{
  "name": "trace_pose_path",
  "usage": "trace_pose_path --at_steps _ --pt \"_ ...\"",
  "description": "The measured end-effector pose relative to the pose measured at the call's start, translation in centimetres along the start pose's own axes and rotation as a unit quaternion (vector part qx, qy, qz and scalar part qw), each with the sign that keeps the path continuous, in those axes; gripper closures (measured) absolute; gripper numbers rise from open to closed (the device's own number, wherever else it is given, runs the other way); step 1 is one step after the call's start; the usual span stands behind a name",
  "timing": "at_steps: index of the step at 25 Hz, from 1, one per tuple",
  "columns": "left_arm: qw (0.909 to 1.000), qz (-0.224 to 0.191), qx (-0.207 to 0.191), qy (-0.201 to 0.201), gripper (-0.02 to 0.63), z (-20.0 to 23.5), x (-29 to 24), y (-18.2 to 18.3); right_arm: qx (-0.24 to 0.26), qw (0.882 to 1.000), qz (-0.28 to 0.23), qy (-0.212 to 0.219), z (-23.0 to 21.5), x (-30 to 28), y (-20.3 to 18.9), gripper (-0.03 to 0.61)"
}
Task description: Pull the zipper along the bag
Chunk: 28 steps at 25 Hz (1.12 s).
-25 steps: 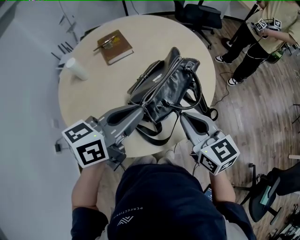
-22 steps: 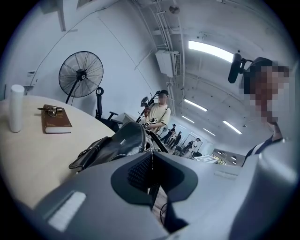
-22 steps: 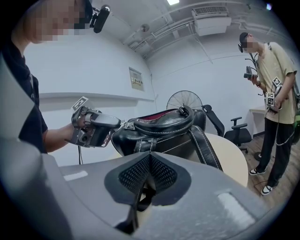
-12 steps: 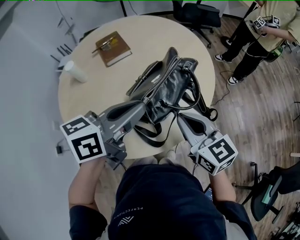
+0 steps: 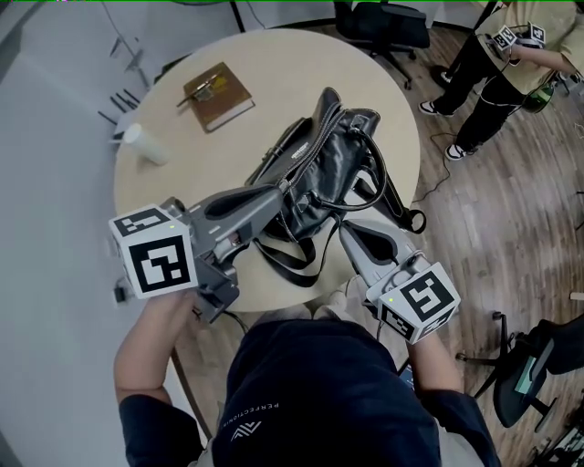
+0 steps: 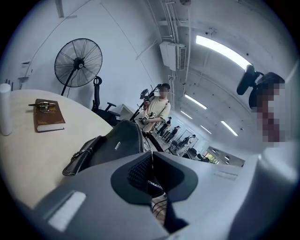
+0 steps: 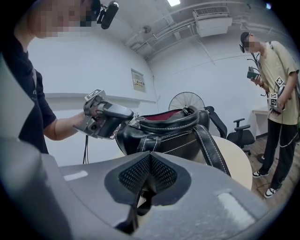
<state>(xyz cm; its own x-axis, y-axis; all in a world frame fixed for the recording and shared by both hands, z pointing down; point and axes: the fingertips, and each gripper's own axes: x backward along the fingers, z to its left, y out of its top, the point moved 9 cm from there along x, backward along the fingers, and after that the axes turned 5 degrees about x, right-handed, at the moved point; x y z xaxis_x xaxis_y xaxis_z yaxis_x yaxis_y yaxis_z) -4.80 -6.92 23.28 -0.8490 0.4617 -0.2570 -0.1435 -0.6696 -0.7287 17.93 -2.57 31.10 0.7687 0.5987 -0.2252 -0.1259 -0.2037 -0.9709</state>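
Observation:
A black leather bag (image 5: 333,155) lies on the round table (image 5: 173,187), its zipper (image 5: 306,150) running along the top. My left gripper (image 5: 286,188) is shut on the zipper pull at the bag's near end. In the left gripper view its jaws (image 6: 151,161) meet over the zipper, with the bag (image 6: 112,145) stretching beyond. The right gripper view shows the left gripper (image 7: 127,123) at the metal pull. My right gripper (image 5: 345,228) is shut on a black bag strap (image 7: 140,201) beside the bag's near right side (image 7: 173,133).
A brown book (image 5: 217,94) with a pen on it and a white cup (image 5: 146,144) sit on the table's far left. A person (image 5: 511,64) stands at the far right on the wood floor. An office chair (image 5: 383,27) is behind the table.
My left gripper has drawn up and to the left with the zipper pull. The bag's near end has risen and shifted slightly with it. The right gripper has stayed put.

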Motion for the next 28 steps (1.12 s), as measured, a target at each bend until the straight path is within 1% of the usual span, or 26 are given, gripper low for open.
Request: trace_pose_path --at_steps 3,6,15,18,19,20,22,25,28 --pt "1.0000 0.009 0.002 0.002 0.586 0.0 0.0 0.2 -0.001 1.000 -0.002 -0.001 0.0 0.4 0.2 0.575" --pt "0.9999 0.015 -0.005 0.006 0.586 -0.1 0.1 0.3 0.005 1.000 0.001 -0.006 0.0 0.8 0.5 0.575" --pt "0.9978 0.029 -0.058 0.013 0.586 -0.4 0.5 0.2 0.015 0.999 0.009 -0.035 0.3 1.5 0.7 0.574" --pt "0.9966 0.035 -0.073 0.014 0.586 -0.5 0.7 0.2 0.015 0.999 -0.002 -0.028 1.0 1.7 1.2 0.572" --pt "0.9964 0.038 -0.075 0.014 0.586 -0.5 0.7 0.2 0.015 1.000 -0.005 -0.019 1.3 1.6 1.4 0.549" --pt "0.9962 0.040 -0.077 0.013 0.586 -0.5 0.7 0.2 0.017 1.000 -0.006 -0.010 1.7 1.5 1.6 0.502" --pt "0.9959 0.041 -0.079 0.012 0.586 -0.5 0.7 0.2 0.030 1.000 -0.007 0.003 2.4 1.1 2.1 0.476" --pt "0.9962 0.038 -0.078 0.013 0.586 -0.4 0.9 0.2 0.057 0.998 -0.007 0.003 3.4 0.8 2.8 0.441" --pt "0.9964 0.038 -0.075 0.010 0.586 -0.3 1.1 0.2 0.066 0.998 -0.015 -0.001 3.9 0.8 3.4 0.436"
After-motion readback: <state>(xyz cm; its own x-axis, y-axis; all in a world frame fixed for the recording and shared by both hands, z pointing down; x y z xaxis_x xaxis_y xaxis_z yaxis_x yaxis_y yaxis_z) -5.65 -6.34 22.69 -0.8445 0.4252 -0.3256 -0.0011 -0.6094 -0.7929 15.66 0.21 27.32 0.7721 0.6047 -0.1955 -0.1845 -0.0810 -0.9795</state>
